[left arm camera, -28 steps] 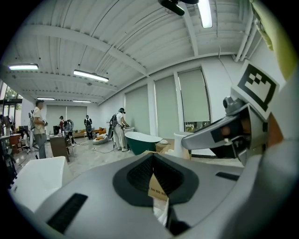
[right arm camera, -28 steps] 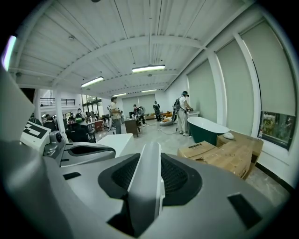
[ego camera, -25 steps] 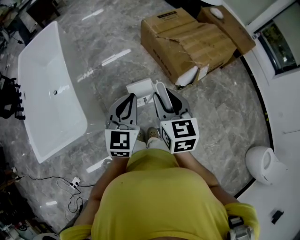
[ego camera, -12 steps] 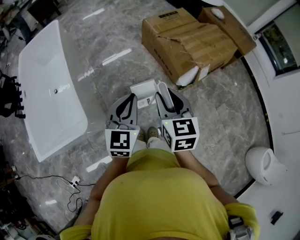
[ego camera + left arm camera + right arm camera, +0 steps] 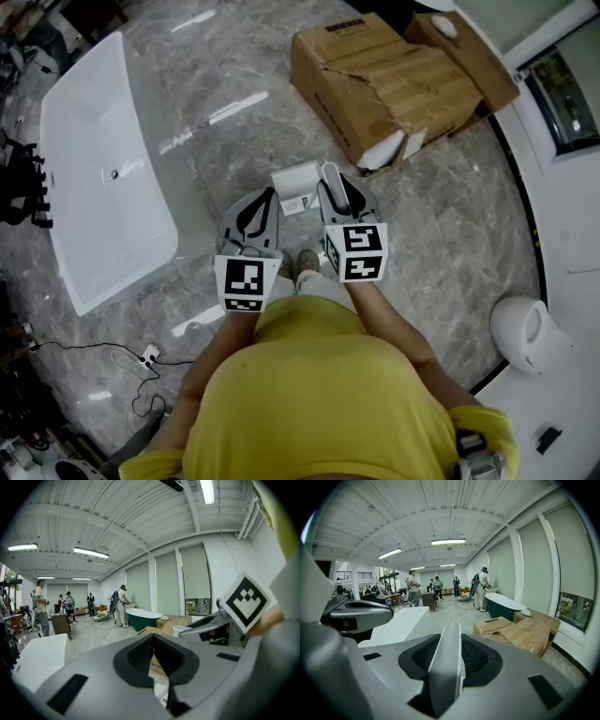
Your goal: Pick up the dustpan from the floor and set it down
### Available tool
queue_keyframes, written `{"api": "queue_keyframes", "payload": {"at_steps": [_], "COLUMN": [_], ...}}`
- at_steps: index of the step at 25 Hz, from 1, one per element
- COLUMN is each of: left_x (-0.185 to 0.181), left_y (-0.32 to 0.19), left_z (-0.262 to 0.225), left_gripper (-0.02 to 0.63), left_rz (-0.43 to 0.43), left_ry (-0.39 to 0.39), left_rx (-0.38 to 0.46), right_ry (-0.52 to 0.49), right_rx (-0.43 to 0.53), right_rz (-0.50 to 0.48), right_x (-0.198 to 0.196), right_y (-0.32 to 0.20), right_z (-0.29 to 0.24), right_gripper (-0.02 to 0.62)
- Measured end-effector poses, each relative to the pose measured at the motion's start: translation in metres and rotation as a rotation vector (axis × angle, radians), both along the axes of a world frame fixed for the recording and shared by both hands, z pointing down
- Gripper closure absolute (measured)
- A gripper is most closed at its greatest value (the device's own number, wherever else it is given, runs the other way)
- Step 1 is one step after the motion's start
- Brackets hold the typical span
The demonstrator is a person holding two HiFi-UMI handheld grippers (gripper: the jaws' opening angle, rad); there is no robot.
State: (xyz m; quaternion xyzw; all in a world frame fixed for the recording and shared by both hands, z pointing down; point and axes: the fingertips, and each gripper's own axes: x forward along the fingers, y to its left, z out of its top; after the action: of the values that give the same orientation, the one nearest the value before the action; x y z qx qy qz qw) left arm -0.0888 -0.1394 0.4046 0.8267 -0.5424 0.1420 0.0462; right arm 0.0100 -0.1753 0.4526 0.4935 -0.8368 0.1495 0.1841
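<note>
In the head view the white dustpan [image 5: 296, 186] hangs in front of my feet, its pan toward the left. Its long white handle [image 5: 332, 178] runs back between the jaws of my right gripper [image 5: 339, 197], which is shut on it. In the right gripper view the handle [image 5: 446, 663] fills the gap between the dark pads. My left gripper [image 5: 255, 211] sits just left of the dustpan, not touching it. In the left gripper view my left gripper [image 5: 157, 667] has its jaws together with nothing between them.
A white bathtub [image 5: 94, 169] lies on the marble floor at the left. A torn cardboard box [image 5: 394, 80] stands ahead on the right. A cable with a power strip [image 5: 145, 361] lies at the lower left, a white basin [image 5: 525, 328] at the right. Several people stand far off.
My right gripper has sunk toward the floor with the dustpan still in it. The left gripper has stayed where it was.
</note>
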Motion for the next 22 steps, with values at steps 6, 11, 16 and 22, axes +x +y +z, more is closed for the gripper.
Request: {"api": "queue_keyframes", "payload": {"at_steps": [6,11,16,22], "left_x": [-0.003,-0.006,-0.007,-0.003], "left_y": [0.003,0.003,0.0,0.0], "left_z": [0.005,0.008,0.014,0.02], "left_gripper": [0.606,0.606,0.606,0.606], "left_rz": [-0.008,-0.011,-0.011,0.0], "left_ry": [0.0,-0.006,-0.012,-0.011], "left_rx": [-0.015,-0.034,-0.049,-0.063], "right_ry": [0.015,0.03,0.049,0.055], "right_rx": [-0.033,-0.063,-0.083,-0.119], "right_rz": [0.017,0.03,0.026,0.039], "right_x": [0.004,0.005,0.005,0.01], "right_y": [-0.014,-0.023,-0.031,-0.026], "right_z": [0.045,0.078,0.107,0.134], "right_gripper": [0.449,0.449,0.448,0.449]}}
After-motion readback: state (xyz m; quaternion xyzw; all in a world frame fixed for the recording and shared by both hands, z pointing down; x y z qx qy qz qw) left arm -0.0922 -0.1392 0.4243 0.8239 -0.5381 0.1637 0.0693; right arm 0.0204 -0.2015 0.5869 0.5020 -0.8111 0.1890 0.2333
